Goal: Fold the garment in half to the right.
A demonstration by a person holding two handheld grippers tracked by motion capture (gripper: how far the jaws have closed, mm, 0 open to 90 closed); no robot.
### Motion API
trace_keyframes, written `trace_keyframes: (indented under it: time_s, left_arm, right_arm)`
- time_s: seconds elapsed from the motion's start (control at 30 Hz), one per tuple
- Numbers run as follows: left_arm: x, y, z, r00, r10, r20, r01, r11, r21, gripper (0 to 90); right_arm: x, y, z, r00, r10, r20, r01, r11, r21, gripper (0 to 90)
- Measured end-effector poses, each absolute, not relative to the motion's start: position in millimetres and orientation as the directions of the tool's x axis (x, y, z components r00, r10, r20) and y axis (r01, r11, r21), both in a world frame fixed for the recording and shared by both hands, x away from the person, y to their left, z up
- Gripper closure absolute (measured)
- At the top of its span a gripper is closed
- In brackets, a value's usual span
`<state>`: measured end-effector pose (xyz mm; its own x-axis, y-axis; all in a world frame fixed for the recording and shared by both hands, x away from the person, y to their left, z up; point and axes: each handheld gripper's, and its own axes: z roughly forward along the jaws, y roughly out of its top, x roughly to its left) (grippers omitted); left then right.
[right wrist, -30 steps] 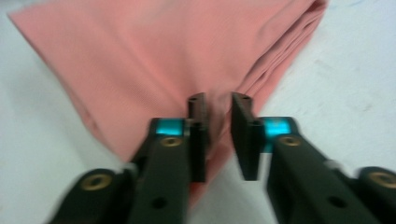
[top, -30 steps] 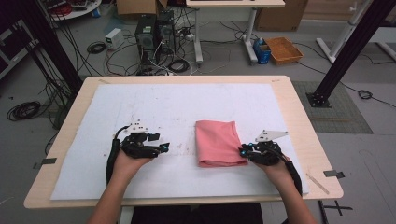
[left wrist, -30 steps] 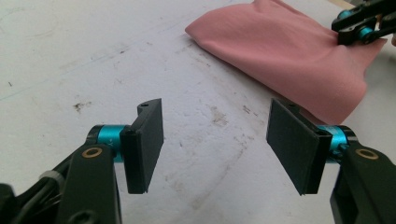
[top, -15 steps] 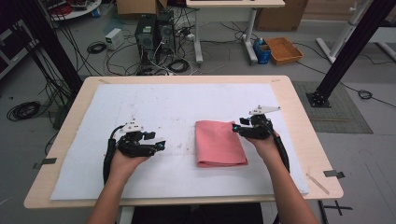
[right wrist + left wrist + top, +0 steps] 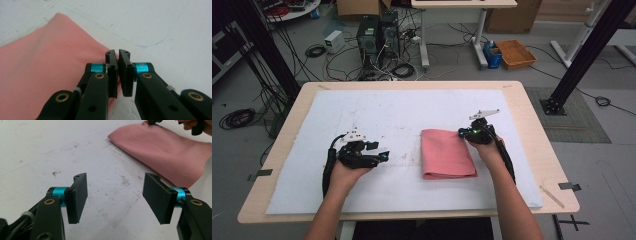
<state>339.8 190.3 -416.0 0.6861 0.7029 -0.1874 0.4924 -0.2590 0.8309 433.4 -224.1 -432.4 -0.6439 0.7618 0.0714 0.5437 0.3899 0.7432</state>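
Observation:
A folded pink cloth (image 5: 447,152) lies flat on the white table cover, right of centre. My right gripper (image 5: 460,132) sits at the cloth's far right corner. In the right gripper view its jaws (image 5: 118,53) are pressed together with a hairline gap, and the edge of the pink cloth (image 5: 50,62) runs in between them. My left gripper (image 5: 384,156) rests on the cover to the left of the cloth, pointing toward it. Its jaws stand wide apart with bare cover between them (image 5: 115,197). The pink cloth (image 5: 165,150) lies beyond them at the upper right.
The white cover (image 5: 412,110) spans most of the wooden table (image 5: 537,150), with bare wood along the edges. Beyond the table's far side, computer towers (image 5: 377,35), cables and a brown box (image 5: 516,52) sit on the floor.
My right gripper has moved along the cloth's right edge from the near right corner to the far right corner. The left gripper has stayed almost in place.

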Motion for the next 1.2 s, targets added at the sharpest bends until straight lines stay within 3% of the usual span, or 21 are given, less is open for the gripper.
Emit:
trace_keyframes:
  time_s: [0.5,0.57,0.67,0.8,1.07,1.1,1.13,1.2]
  left_arm:
    - [339,188,-418,0.690,0.698,-0.190,0.494,-0.263,0.829,36.7]
    - [339,188,-419,0.690,0.698,-0.192,0.497,-0.265,0.826,36.7]
    - [340,188,-419,0.690,0.698,-0.192,0.497,-0.264,0.827,36.7]
    - [340,189,-419,0.688,0.699,-0.192,0.497,-0.262,0.827,36.7]
    - [339,189,-417,0.701,0.688,-0.188,0.476,-0.254,0.842,36.2]
    - [339,189,-418,0.701,0.688,-0.188,0.476,-0.254,0.842,36.2]
    - [339,189,-418,0.700,0.690,-0.187,0.476,-0.255,0.842,36.2]
    - [339,188,-419,0.700,0.689,-0.188,0.478,-0.256,0.840,36.2]
  right_arm:
    - [435,-234,-430,-0.583,0.811,0.053,0.532,0.331,0.779,86.9]
    - [435,-233,-432,-0.585,0.809,0.055,0.536,0.334,0.775,81.9]
    - [427,-232,-428,-0.595,0.802,0.054,0.520,0.333,0.786,67.4]
    - [404,-236,-419,-0.624,0.780,0.045,0.479,0.337,0.811,62.8]
    - [353,-242,-421,-0.694,0.719,0.034,0.444,0.389,0.807,62.7]
    - [347,-242,-425,-0.700,0.714,0.034,0.448,0.402,0.799,65.1]
    - [343,-242,-429,-0.701,0.712,0.036,0.460,0.413,0.786,74.8]
    - [335,-241,-438,-0.696,0.718,0.022,0.486,0.449,0.750,83.2]
